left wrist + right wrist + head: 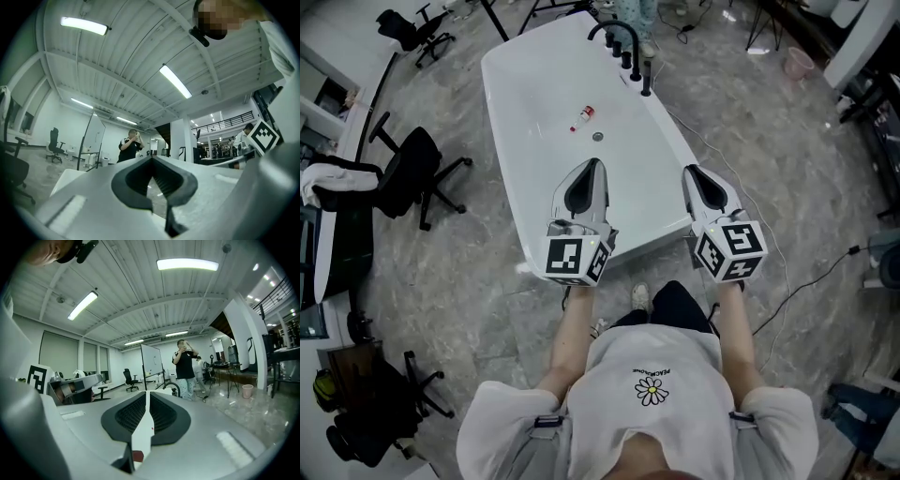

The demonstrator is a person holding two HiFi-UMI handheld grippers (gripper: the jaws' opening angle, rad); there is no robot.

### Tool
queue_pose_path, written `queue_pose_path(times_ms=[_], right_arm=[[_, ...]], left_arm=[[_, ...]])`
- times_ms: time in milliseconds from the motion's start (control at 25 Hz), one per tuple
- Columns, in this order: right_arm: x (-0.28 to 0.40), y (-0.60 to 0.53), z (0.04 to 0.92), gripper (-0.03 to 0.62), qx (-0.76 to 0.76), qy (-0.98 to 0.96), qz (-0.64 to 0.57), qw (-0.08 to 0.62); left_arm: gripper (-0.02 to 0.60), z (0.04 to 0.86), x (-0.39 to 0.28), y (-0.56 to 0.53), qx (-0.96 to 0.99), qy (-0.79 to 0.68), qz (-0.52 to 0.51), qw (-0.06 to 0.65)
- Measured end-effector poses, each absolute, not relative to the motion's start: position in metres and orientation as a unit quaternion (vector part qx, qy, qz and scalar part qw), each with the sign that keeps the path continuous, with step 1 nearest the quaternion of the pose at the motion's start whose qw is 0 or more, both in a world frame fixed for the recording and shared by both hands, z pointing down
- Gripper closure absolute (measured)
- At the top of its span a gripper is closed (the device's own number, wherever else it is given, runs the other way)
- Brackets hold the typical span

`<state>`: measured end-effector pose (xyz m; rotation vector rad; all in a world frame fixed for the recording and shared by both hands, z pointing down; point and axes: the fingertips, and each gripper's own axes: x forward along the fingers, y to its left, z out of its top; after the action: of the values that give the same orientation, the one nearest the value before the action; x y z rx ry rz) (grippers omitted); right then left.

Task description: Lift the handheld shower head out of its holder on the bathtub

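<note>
My left gripper point(592, 164) hangs over the near end of the white bathtub point(525, 103), jaws closed tip to tip with nothing between them. Ahead of it, inside the tub, lie a small bottle point(582, 117) and the drain point(598, 137). Farther ahead and to the right, the black shower head point(647, 81) stands upright in its holder on the tub's rim, just beside the curved faucet point(614, 33) — well apart from both grippers. My right gripper point(692, 172) hangs by the tub's right edge — jaws likewise closed and empty.
</note>
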<state>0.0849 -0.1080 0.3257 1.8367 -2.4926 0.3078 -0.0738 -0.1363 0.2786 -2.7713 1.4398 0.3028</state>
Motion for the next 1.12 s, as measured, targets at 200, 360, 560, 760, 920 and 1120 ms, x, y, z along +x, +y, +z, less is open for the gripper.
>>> queue_pose_path(times_ms=[200,360,560,760,920,1120], right_arm=[[0.105,-0.164,0.341,0.534,0.583,-0.805,0.109,0.020],[0.122,-0.208,0.345,0.531,0.566,-0.815,0.122,0.018],[0.142,-0.256,0.355,0.517,0.533,-0.837,0.112,0.047],[0.158,-0.310,0.371,0.514,0.538,-0.833,0.122,0.043],[0.156,-0.350,0.381,0.497,0.541,-0.831,0.119,0.049],[0.157,-0.421,0.417,0.462,0.543,-0.829,0.111,0.071]], left_arm=[[0.580,0.289,-0.058,-0.182,-0.875,0.477,0.086,-0.003],[0.580,0.289,-0.036,-0.217,-0.870,0.488,0.078,-0.001],[0.580,0.296,-0.005,-0.253,-0.865,0.497,0.067,-0.001],[0.580,0.309,0.009,-0.292,-0.866,0.497,0.053,-0.008],[0.580,0.321,0.008,-0.321,-0.868,0.494,0.047,-0.017],[0.580,0.347,0.012,-0.369,-0.871,0.488,0.047,-0.024]])
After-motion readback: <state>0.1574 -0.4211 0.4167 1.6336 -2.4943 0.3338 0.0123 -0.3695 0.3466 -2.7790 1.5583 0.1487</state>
